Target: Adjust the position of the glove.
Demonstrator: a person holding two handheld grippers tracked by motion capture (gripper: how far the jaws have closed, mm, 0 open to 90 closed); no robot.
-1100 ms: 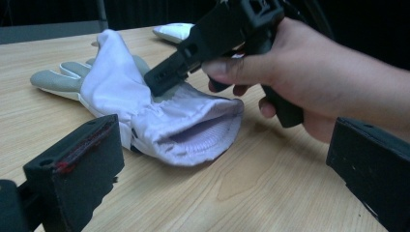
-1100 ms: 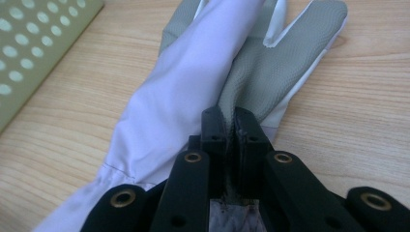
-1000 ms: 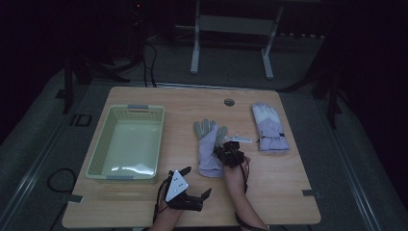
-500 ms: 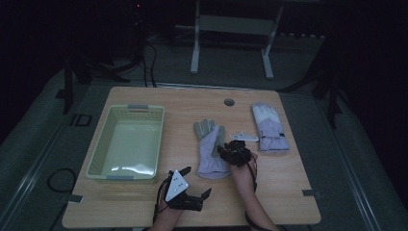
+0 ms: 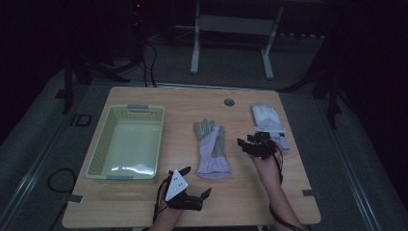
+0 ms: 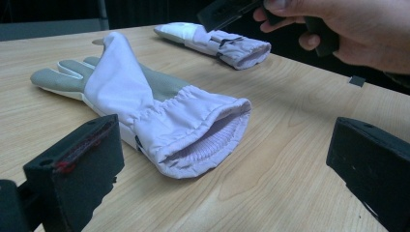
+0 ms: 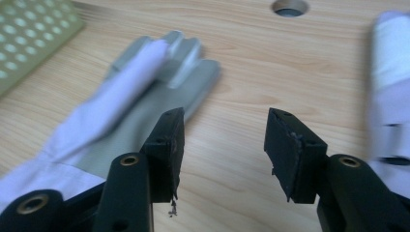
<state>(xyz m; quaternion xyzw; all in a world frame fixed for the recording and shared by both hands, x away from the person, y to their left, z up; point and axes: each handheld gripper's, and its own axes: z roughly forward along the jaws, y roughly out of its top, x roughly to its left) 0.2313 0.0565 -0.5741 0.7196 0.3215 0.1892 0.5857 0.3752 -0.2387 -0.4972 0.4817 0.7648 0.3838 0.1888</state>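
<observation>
A grey and lavender glove [image 5: 211, 149] lies flat in the middle of the table, cuff toward me. A second, paler glove [image 5: 268, 122] lies at the right. My right gripper [image 5: 245, 140] hovers above the table between the two gloves. Its jaws have just been opening and nothing is between them [image 7: 222, 140]; the middle glove [image 7: 121, 116] is to its left and the second glove [image 7: 391, 96] to its right. My left gripper [image 5: 196, 182] rests near the front edge, open and empty [image 6: 222, 169], facing the glove's cuff [image 6: 193, 140].
A light green basket [image 5: 126, 144] stands empty at the left of the table. A round cable hole [image 5: 229, 102] sits near the far edge. The right hand with its gripper [image 6: 227, 12] crosses the top of the left gripper view. Dark floor surrounds the table.
My right gripper has lifted off the middle glove's right side and moved right toward the second glove, its jaws spreading apart. The left gripper and both gloves have stayed put.
</observation>
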